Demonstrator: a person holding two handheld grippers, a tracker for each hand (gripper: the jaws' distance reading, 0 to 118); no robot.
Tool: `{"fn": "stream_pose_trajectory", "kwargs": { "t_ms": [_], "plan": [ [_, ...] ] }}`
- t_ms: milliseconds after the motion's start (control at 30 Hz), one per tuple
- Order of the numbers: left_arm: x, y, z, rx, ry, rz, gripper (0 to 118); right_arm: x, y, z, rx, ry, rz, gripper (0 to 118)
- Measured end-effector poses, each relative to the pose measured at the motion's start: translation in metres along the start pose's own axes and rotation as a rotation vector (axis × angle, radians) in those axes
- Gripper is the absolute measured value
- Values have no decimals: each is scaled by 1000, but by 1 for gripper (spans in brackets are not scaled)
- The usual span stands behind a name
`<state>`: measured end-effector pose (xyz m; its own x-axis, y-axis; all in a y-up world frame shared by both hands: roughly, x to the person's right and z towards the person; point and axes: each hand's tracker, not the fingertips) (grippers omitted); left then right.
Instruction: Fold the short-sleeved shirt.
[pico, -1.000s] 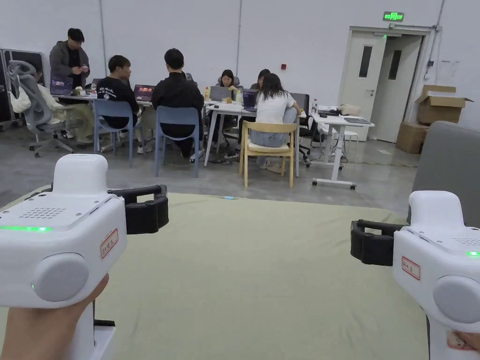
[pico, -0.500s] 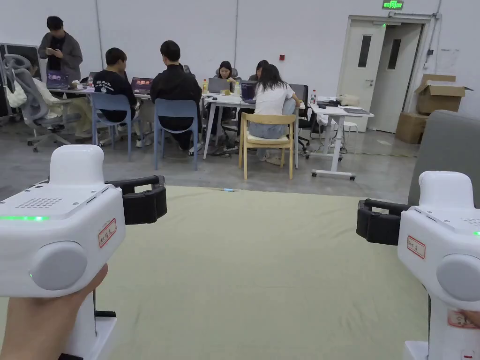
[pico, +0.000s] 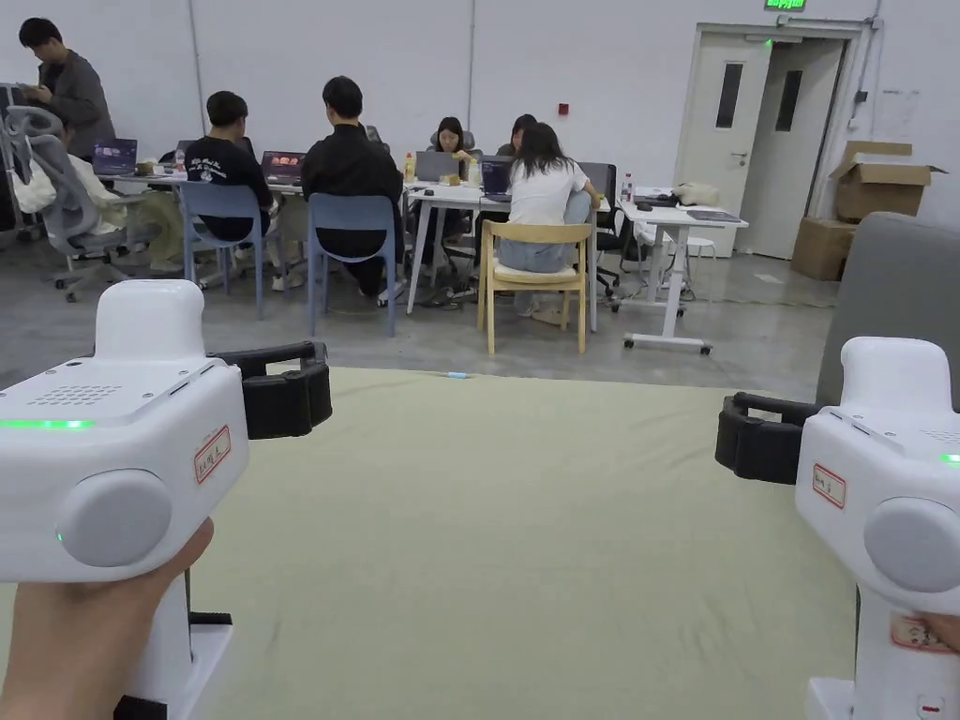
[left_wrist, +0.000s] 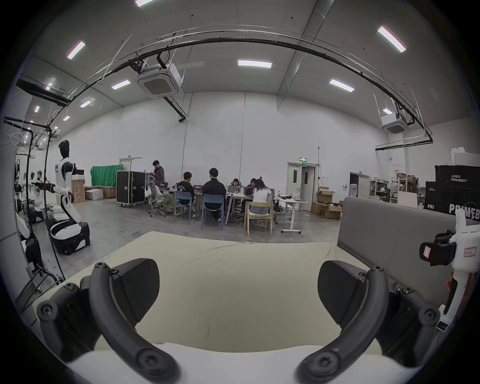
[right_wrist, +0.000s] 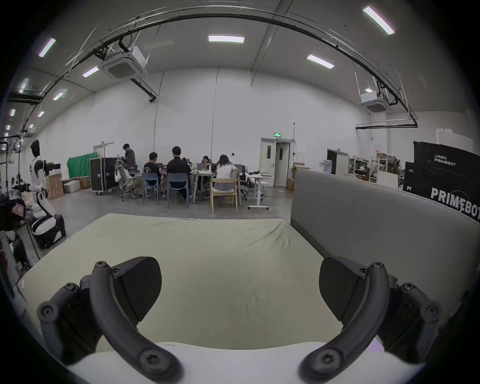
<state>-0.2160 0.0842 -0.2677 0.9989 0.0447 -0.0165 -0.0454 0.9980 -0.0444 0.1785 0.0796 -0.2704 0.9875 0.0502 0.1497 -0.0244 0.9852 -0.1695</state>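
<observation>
Obs., standing by the bed.

Left gripper (pico: 314, 398): held level over the near left part of the bed (pico: 525, 525), jaws spread wide, nothing between them. Released. The hand (pico: 84, 647) wraps its grip from below.

Right gripper (pico: 736, 441): over the near right part, close to the grey headboard (pico: 900, 300). Jaws equally wide apart and empty. Released.

Change over the last second: little. The head camera has swung, so most of the shift in the picture is the camera's own. Against the bed's far edge, the right gripper now sits somewhat higher than a second ago. The left has held about its place. Both point toward the far edge as before. Neither set of jaws has closed. The standing person (pico: 61, 84) at the back tables has stepped away to the left of the seated group; this has no bearing on the task.

Shirt: I cannot tell where it is. The pale green sheet ahead of both grippers lies flat with light creases. A small blue object (pico: 457, 376) lies at the far edge.

Judgement: folding has not begun. The raised, open grippers read as a ready pose. Before any fold, the shirt must first be found and laid flat on the sheet.

Risk: none for now, as nothing is held.
</observation>
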Motion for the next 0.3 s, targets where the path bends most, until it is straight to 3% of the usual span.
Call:
{"fn": "stream_pose_trajectory", "kwargs": {
  "t_ms": [300],
  "plan": [
    [0,2,-1,-6,7,-4,118,-5,1,3,35,2,20,118]
  ]
}}
